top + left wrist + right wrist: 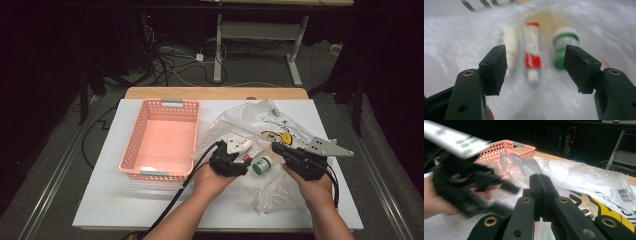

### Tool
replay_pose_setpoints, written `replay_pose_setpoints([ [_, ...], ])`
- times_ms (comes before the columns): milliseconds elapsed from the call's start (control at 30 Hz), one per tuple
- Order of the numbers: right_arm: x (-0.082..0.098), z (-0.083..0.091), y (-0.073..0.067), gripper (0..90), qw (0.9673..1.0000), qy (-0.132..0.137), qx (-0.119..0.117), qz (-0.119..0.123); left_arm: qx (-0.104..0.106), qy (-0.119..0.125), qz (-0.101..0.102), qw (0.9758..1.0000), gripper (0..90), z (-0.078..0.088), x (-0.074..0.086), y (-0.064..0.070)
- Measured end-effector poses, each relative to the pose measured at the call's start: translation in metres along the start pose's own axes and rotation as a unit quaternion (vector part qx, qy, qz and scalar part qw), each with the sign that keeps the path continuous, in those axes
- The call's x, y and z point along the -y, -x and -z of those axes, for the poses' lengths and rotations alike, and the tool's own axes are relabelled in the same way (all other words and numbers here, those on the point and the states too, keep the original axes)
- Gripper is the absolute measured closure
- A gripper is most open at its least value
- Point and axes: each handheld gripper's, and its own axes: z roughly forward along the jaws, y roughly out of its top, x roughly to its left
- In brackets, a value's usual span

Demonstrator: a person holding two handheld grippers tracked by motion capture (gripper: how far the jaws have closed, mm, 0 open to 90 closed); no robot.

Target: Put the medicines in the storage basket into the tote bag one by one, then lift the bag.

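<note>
On the clear plastic bag (260,125) lie a cream bottle (510,42), a red-and-white tube (532,50) and a green-capped jar (562,46) beside the pink basket (135,145); the left gripper (535,68) is spread around nothing, the right gripper (540,195) pressed together.

The basket (161,141) sits on the left half of the table (100,200), and the plastic bag (270,125) lies spread to its right, reaching toward the far right corner. On the bag's near part lie three small things side by side: a small bottle (510,47) at left, a tube (532,53) in the middle, a capped jar (562,47) at right (all lengthwise, near to far). The left gripper (227,162) is just near them, the right gripper (300,160) to their right.
</note>
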Motion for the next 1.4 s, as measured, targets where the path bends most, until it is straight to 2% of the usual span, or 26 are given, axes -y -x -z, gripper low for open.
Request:
replay_pose_setpoints([
  [100, -0.001, 0.000, 0.000, 90.0, 1.0000, 0.000, 0.002, 0.000, 0.015, -0.005, -0.002, 0.9999, 30.2, 0.015, 0.023, 0.006],
  [167, -0.001, 0.000, 0.000, 90.0, 1.0000, 0.001, 0.002, -0.001, 0.006, -0.034, -0.013, 0.9993, 23.4, 0.017, 0.036, 0.009],
  [233, -0.001, -0.001, 0.001, 90.0, 1.0000, -0.001, 0.004, -0.002, 0.013, -0.056, -0.007, 0.9983, 19.5, 0.015, 0.045, 0.009],
  [267, -0.001, -0.002, 0.001, 90.0, 1.0000, -0.002, 0.003, -0.002, 0.008, -0.070, -0.010, 0.9975, 15.7, 0.012, 0.047, 0.010],
  [333, 0.000, -0.003, 0.002, 90.0, 1.0000, -0.004, 0.006, -0.001, -0.002, -0.090, -0.028, 0.9956, 14.0, 0.002, 0.051, 0.013],
  [400, -0.001, -0.003, 0.002, 90.0, 1.0000, -0.004, 0.008, 0.001, 0.017, -0.094, -0.007, 0.9954, 13.2, -0.001, 0.053, 0.007],
  [467, 0.000, -0.001, 0.002, 90.0, 0.9999, -0.006, 0.010, -0.001, 0.015, -0.089, -0.011, 0.9959, 19.5, -0.001, 0.053, 0.008],
  [567, 0.002, 0.000, 0.001, 90.0, 0.9999, -0.008, 0.011, -0.001, 0.023, -0.078, -0.020, 0.9965, 35.3, 0.000, 0.054, 0.009],
  [633, 0.003, 0.001, 0.000, 90.0, 0.9999, -0.009, 0.009, -0.001, 0.023, -0.073, -0.018, 0.9969, 45.2, 0.001, 0.055, 0.009],
  [700, 0.004, 0.002, 0.000, 90.0, 0.9999, -0.009, 0.009, -0.001, 0.024, -0.068, -0.011, 0.9973, 62.0, 0.001, 0.055, 0.008],
  [733, 0.004, 0.003, 0.000, 90.0, 0.9999, -0.008, 0.010, -0.002, 0.023, -0.066, -0.014, 0.9974, 68.7, 0.001, 0.056, 0.008],
  [800, 0.002, 0.005, 0.001, 90.0, 0.9999, -0.003, 0.010, -0.003, 0.023, -0.066, -0.028, 0.9971, 78.5, 0.001, 0.056, 0.011],
  [867, 0.002, 0.006, 0.001, 90.0, 0.9999, 0.000, 0.012, -0.005, 0.027, -0.067, -0.021, 0.9972, 88.6, 0.001, 0.056, 0.009],
  [1000, 0.001, 0.002, 0.003, 90.0, 0.9999, -0.002, 0.012, -0.006, 0.036, -0.064, -0.011, 0.9972, 89.0, 0.002, 0.056, 0.006],
  [1067, 0.001, 0.002, 0.002, 90.0, 0.9999, -0.002, 0.014, -0.006, 0.028, -0.058, -0.004, 0.9979, 89.1, 0.005, 0.057, 0.005],
  [1167, 0.002, 0.000, 0.002, 90.0, 0.9999, -0.001, 0.015, 0.000, 0.028, -0.015, 0.025, 0.9992, 89.1, 0.013, 0.060, 0.000],
  [1267, -0.001, 0.001, 0.001, 90.0, 0.9998, 0.005, 0.018, 0.001, 0.017, 0.016, 0.021, 0.9995, 89.1, 0.019, 0.058, 0.001],
  [1333, -0.005, 0.003, 0.000, 90.0, 0.9997, 0.012, 0.021, 0.005, 0.009, 0.042, 0.029, 0.9986, 89.1, 0.027, 0.052, 0.000],
  [1400, -0.010, 0.004, -0.001, 90.0, 0.9995, 0.020, 0.024, 0.008, 0.004, 0.073, 0.037, 0.9966, 89.1, 0.038, 0.042, -0.002],
])
